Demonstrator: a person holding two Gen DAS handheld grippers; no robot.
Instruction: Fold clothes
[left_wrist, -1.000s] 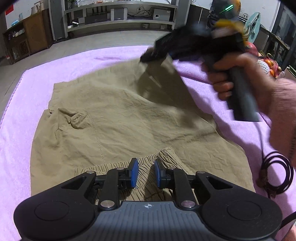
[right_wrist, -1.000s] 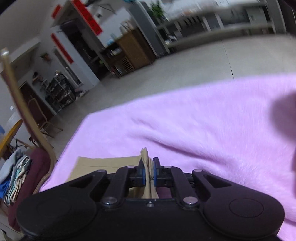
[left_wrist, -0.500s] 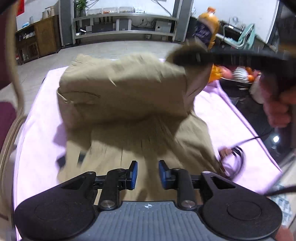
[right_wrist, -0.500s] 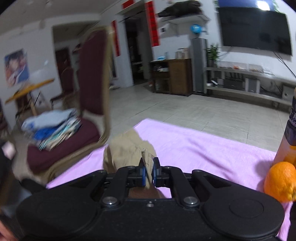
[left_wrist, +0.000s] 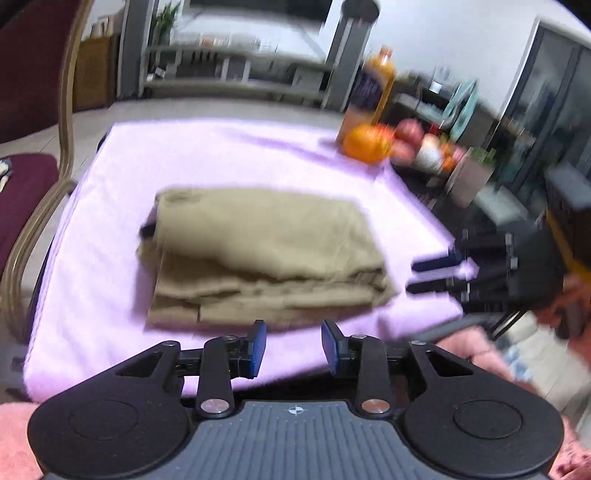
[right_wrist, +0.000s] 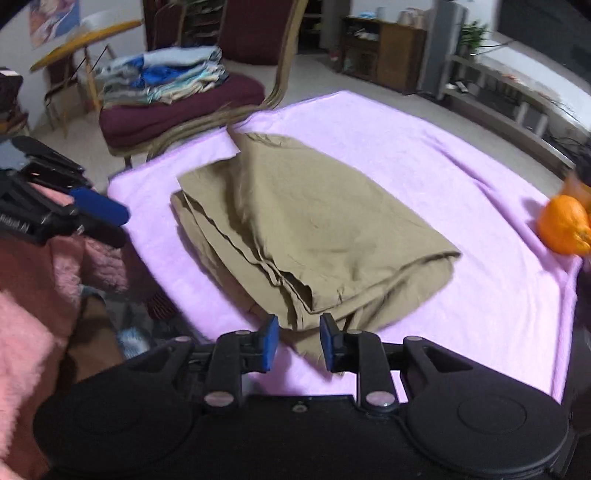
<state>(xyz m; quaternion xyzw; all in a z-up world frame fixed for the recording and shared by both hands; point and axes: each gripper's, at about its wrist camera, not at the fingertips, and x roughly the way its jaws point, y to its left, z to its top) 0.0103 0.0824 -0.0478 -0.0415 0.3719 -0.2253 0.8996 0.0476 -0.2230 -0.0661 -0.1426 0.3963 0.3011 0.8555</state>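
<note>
With khaki garment folded flat on pink blanket | left gripper, right gripper jaws apart, empty | we judge fold done | orange at 3 o'clock.

Garment: khaki clothing, folded into a layered bundle, lying on the purple blanket.
Right claw: at 6 o'clock, blue pads parted, the bundle's near corner just beyond the gap (touching or not, unclear).
Left claw: at 9 o'clock, off the blanket's edge, state unclear.
Orange: at 3 o'clock, on the blanket.
Chair: at 11 o'clock, carrying stacked fabrics.
</note>
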